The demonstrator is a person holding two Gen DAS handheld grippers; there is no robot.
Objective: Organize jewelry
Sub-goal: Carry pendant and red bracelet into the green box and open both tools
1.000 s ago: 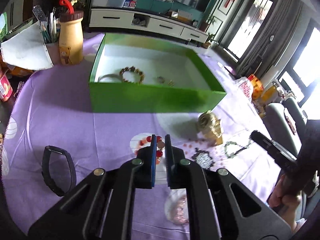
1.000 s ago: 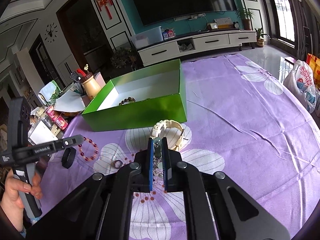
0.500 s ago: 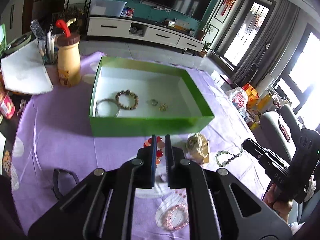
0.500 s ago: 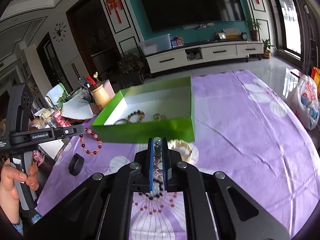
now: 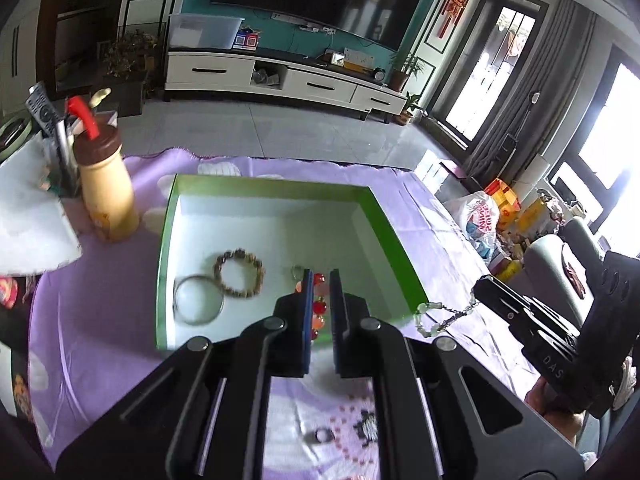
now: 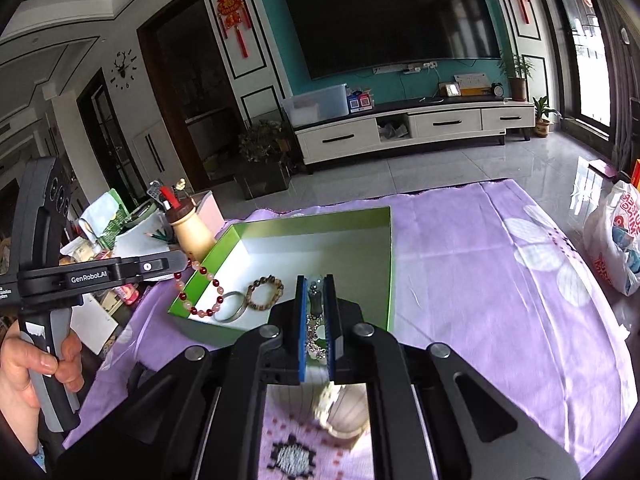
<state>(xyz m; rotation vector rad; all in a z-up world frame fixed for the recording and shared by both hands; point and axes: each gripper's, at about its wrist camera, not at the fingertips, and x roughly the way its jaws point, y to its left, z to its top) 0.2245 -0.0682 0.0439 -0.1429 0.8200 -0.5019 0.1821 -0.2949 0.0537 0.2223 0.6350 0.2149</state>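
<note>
A green box [image 5: 400, 248] with a white inside stands on the purple cloth; it also shows in the right wrist view [image 6: 390, 264]. In it lie a brown bead bracelet [image 5: 239, 267], a silver bangle [image 5: 198, 299] and a small ring. My left gripper [image 5: 320, 280] is shut on a red bead bracelet [image 5: 319, 307] and holds it above the box's near wall; the bracelet hangs in the right wrist view [image 6: 196, 292]. My right gripper [image 6: 315, 290] is shut on a silver chain bracelet [image 6: 314, 332], which also dangles in the left wrist view [image 5: 444, 316].
A tan bottle [image 5: 105, 188] and a pen holder stand left of the box. A cream bracelet [image 6: 340, 404], a ring [image 5: 320, 436] and a dark brooch [image 6: 290, 456] lie on the cloth near me. A plastic bag [image 6: 616, 240] sits at the right.
Both grippers have lifted with their bracelets and moved forward to the box. The left one now holds the red bracelet over the box's near wall.
</note>
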